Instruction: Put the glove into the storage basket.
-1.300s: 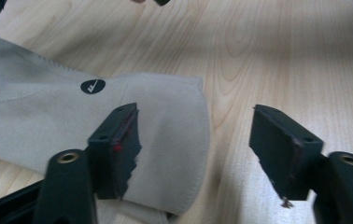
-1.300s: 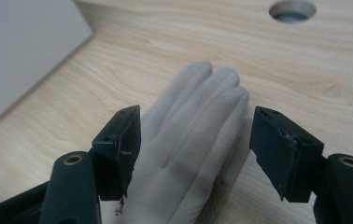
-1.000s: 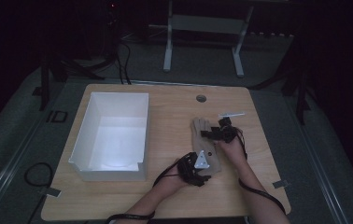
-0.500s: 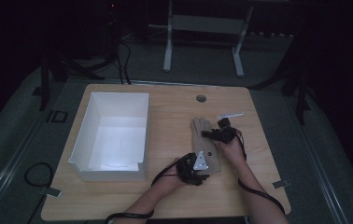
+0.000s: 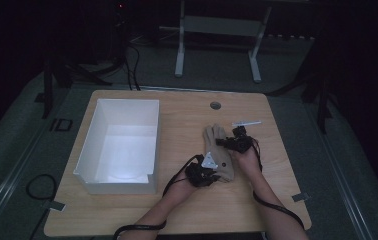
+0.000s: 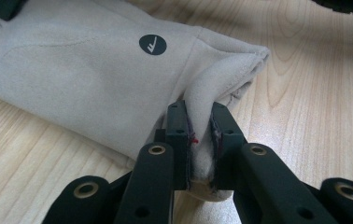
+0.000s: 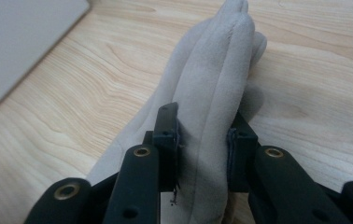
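A beige glove (image 5: pixel 220 152) lies flat on a light wooden counter (image 5: pixel 187 215), right of centre and nearer the person's edge. A white open box (image 5: pixel 153 145) stands on the left half of the counter, well apart from the glove, with a strip of bare wood between them. More bare wood lies beyond the glove toward the far edge, where a small round grommet (image 5: pixel 215 105) sits in the surface and a thin pale strip (image 5: pixel 246 123) lies just beyond the right gripper.

The left gripper (image 5: pixel 203 172) is at the glove's near end. In the left gripper view its fingers (image 6: pixel 177 140) are pinched on a raised fold of the cuff (image 6: pixel 202 135), with fabric squeezed between the pads; a small round dark label (image 6: pixel 152 45) shows on the glove beyond. The right gripper (image 5: pixel 234 142) is at the glove's right side. In the right gripper view its fingers (image 7: pixel 167 144) clamp a lifted ridge of the glove's finger end (image 7: pixel 212 121), with the box's white wall (image 7: pixel 20 42) at upper left.

Compared with a second ago, both sets of fingers have just been closing onto the glove. The hands and the glove sit in much the same place on the counter.

The counter has rounded corners. It stands on grey flooring in a dark room, with black cables on the floor at left and a white metal frame (image 5: pixel 219 30) behind.
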`<move>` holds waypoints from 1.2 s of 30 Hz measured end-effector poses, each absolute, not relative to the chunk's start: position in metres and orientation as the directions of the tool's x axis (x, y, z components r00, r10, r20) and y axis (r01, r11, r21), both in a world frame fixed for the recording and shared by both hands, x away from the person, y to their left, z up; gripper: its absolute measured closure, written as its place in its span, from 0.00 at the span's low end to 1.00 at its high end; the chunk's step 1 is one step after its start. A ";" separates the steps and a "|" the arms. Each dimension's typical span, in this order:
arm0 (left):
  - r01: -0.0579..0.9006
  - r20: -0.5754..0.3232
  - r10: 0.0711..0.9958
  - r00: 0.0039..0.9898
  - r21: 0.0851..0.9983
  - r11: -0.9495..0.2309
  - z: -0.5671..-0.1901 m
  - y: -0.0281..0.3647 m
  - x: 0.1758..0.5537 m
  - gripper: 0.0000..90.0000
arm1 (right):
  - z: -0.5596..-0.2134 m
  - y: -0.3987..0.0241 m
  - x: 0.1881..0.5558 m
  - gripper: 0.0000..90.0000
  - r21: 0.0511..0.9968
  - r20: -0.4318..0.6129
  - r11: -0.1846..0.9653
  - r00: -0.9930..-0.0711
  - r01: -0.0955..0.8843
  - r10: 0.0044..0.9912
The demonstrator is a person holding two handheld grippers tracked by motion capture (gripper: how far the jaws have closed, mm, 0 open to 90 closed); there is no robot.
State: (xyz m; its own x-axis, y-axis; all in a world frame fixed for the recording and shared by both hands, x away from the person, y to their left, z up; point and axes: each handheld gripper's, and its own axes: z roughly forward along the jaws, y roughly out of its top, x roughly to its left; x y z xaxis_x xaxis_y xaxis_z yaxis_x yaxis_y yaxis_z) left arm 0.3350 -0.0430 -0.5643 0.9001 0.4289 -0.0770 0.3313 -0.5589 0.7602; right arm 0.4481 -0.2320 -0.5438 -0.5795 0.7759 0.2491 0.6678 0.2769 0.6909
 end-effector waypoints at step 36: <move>0.286 0.009 0.436 0.900 0.741 -0.608 -0.453 -0.018 0.317 0.90 | -0.440 -0.225 0.430 0.80 0.798 0.334 0.163 -0.650 0.581 0.683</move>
